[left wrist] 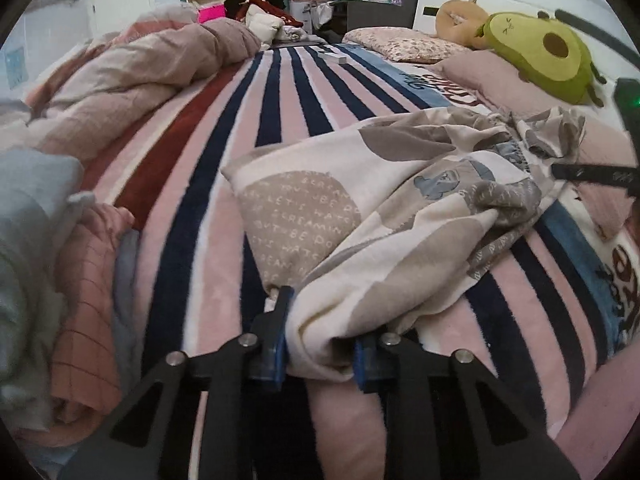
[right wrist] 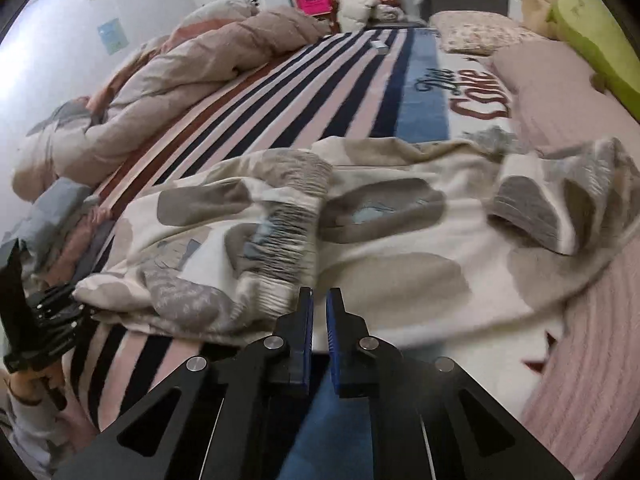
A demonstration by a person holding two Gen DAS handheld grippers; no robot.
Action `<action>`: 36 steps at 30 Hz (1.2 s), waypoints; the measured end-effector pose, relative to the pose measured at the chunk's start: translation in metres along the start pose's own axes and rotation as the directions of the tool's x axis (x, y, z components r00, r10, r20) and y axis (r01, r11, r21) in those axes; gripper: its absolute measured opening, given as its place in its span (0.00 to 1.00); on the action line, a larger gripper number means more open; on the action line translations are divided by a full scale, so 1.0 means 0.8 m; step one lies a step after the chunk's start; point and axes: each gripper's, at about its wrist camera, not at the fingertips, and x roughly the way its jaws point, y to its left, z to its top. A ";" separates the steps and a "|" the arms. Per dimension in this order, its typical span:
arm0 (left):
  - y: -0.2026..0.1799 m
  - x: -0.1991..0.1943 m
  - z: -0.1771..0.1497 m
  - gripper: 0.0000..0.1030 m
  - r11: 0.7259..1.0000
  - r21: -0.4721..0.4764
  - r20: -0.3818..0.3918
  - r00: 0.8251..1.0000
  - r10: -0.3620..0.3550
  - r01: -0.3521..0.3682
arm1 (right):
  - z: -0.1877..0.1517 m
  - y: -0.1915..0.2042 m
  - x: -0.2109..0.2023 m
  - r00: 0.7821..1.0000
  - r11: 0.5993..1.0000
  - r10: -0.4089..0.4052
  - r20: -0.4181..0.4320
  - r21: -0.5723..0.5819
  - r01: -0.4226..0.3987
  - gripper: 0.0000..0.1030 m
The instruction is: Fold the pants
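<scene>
The pants [left wrist: 400, 208] are cream with grey and beige patches. They lie crumpled on a striped blanket [left wrist: 280, 92] on the bed. My left gripper [left wrist: 320, 344] is shut on a bunched end of the pants at the near edge. The pants also fill the middle of the right wrist view [right wrist: 360, 216], with the ribbed waistband [right wrist: 288, 220] near the centre. My right gripper [right wrist: 319, 308] has its jaws nearly together with a thin gap and no cloth between them, just short of the pants' edge. The left gripper shows at the far left of the right wrist view [right wrist: 52, 312].
A rumpled duvet [left wrist: 132, 80] lies along the left of the bed. Folded clothes [left wrist: 72, 280] are piled at the near left. Pillows [left wrist: 404, 44] and an avocado plush [left wrist: 548, 60] sit at the right. A small white box [left wrist: 332, 56] lies far up the blanket.
</scene>
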 end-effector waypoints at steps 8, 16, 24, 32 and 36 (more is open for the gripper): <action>0.010 0.001 0.018 0.29 0.999 -0.026 -0.009 0.999 0.043 -0.043 | 0.010 -0.069 -0.073 0.964 0.971 -0.237 0.121 0.027 0.236 0.51; -0.002 -0.001 0.025 0.63 0.998 -0.053 0.001 1.000 -0.015 0.015 | 0.010 -0.099 -0.075 0.921 0.927 -0.366 0.133 -0.038 0.374 0.65; 0.001 -0.027 0.057 0.66 0.992 -0.085 0.084 0.993 -0.082 0.089 | 0.042 -0.062 -0.055 0.935 0.893 -0.299 0.193 -0.288 0.345 0.65; 0.005 -0.037 0.109 0.75 0.985 -0.114 0.163 0.981 -0.108 0.127 | 0.060 -0.032 0.002 0.983 0.900 -0.157 0.091 -0.397 0.180 0.55; 0.003 -0.014 0.102 0.75 0.976 -0.146 0.134 0.981 -0.143 0.162 | 0.052 -0.047 0.034 0.950 0.862 -0.311 0.027 -0.412 0.294 0.58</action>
